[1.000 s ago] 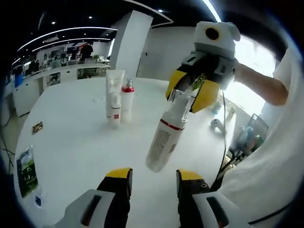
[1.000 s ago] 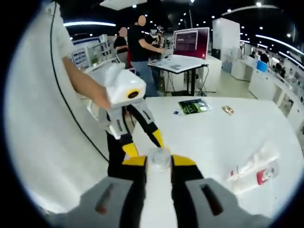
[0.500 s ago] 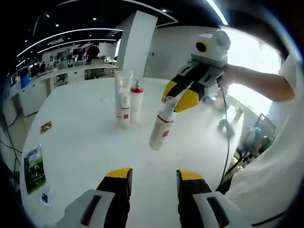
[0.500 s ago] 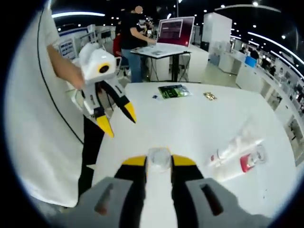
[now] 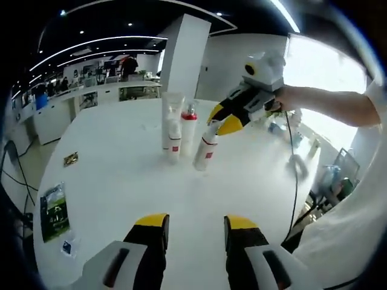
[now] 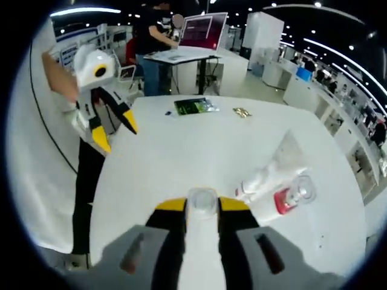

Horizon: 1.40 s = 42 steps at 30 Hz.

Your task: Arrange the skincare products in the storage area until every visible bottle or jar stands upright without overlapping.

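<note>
Bottle (image 5: 205,152) held by its clear cap in the right gripper (image 5: 225,118), tilted, its base seemingly on the table (image 5: 109,175) just beside a red-capped bottle (image 5: 188,127) and a white tube (image 5: 172,123), both upright, toward the far edge. Left gripper (image 5: 195,223) is empty, jaws spread, near the nearest edge. In the right gripper view the jaws clamp the cap (image 6: 202,203)
</note>
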Each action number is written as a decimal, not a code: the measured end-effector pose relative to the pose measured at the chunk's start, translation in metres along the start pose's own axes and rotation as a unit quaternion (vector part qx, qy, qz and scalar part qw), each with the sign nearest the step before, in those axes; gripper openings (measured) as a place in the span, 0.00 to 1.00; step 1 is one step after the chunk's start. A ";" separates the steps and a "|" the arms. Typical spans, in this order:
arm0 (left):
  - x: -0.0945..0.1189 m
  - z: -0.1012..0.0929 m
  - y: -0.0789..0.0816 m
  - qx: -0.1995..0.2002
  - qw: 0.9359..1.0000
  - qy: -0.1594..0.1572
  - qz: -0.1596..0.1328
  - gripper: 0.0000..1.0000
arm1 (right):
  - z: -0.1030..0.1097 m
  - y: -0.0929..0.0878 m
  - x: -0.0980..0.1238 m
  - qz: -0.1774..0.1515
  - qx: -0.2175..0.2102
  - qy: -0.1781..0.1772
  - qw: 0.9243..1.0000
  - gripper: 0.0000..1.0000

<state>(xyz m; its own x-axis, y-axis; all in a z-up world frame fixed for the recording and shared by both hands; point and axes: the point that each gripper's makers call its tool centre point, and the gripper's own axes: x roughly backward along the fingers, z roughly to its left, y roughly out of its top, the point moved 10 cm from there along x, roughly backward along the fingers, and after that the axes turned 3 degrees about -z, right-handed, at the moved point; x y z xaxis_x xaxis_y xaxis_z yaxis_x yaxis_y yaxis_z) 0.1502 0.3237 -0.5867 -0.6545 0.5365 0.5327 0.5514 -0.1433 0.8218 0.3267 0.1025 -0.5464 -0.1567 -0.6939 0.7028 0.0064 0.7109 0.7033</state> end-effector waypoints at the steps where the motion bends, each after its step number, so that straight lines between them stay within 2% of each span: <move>1: 0.000 0.000 -0.001 0.000 1.000 0.000 0.002 0.38 | -0.004 0.000 -0.001 -0.001 0.000 -0.002 1.000 0.19; 7: 0.005 0.003 -0.004 -0.002 1.000 -0.001 0.008 0.38 | -0.018 0.000 -0.006 -0.003 0.001 -0.014 1.000 0.19; 13: 0.011 0.011 -0.004 -0.004 1.000 0.005 0.010 0.38 | -0.029 -0.009 -0.012 0.009 0.003 -0.018 1.000 0.19; 19: 0.017 0.015 -0.012 -0.006 1.000 0.008 0.020 0.36 | -0.039 -0.016 -0.015 0.028 0.014 -0.020 0.999 0.19; 24: 0.022 0.016 -0.015 -0.003 1.000 0.012 0.022 0.36 | -0.047 -0.020 -0.014 0.026 0.011 -0.021 0.999 0.19; 28: 0.026 0.017 -0.016 -0.004 1.000 0.015 0.022 0.36 | -0.049 -0.023 -0.017 0.011 -0.012 -0.018 1.000 0.19; 35: 0.032 0.018 -0.020 -0.001 0.999 0.023 0.025 0.36 | -0.047 -0.030 -0.024 0.022 0.001 -0.021 1.000 0.19; 42: 0.036 0.014 -0.021 -0.001 0.999 0.025 0.030 0.36 | -0.049 -0.030 -0.024 0.006 -0.009 -0.039 0.999 0.20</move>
<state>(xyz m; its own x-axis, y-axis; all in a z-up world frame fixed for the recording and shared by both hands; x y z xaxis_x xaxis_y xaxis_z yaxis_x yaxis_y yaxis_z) 0.1219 0.3575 -0.5873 -0.6450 0.4844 0.5910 0.5897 -0.1764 0.7881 0.3791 0.0919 -0.5790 -0.2332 -0.6744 0.7006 0.0263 0.7158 0.6978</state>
